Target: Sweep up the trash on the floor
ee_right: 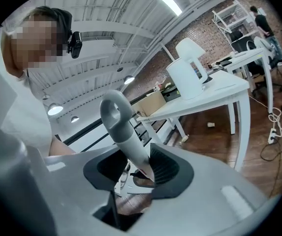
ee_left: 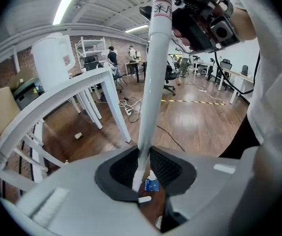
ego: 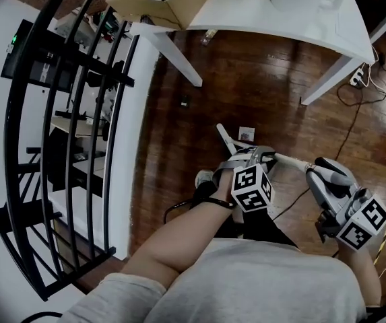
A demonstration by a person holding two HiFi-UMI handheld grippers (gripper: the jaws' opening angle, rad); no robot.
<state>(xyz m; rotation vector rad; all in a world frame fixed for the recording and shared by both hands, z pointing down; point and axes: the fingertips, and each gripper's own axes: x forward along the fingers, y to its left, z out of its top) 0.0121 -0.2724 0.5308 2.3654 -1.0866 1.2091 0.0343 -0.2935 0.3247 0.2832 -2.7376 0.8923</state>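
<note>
A white broom pole runs up between the jaws of my left gripper, which is shut on it. In the head view this gripper is over the wood floor, and the pole's lower end slants to the floor ahead of it. My right gripper is shut on the pole's grey looped top end; it sits at the lower right. A small blue scrap of trash shows on the floor through the left jaws. A pale card-like scrap lies by the broom's end.
A white table with a cardboard box stands ahead; a small bottle and a dark bit lie near its legs. A black railing lines the left. A power strip and cables trail at right.
</note>
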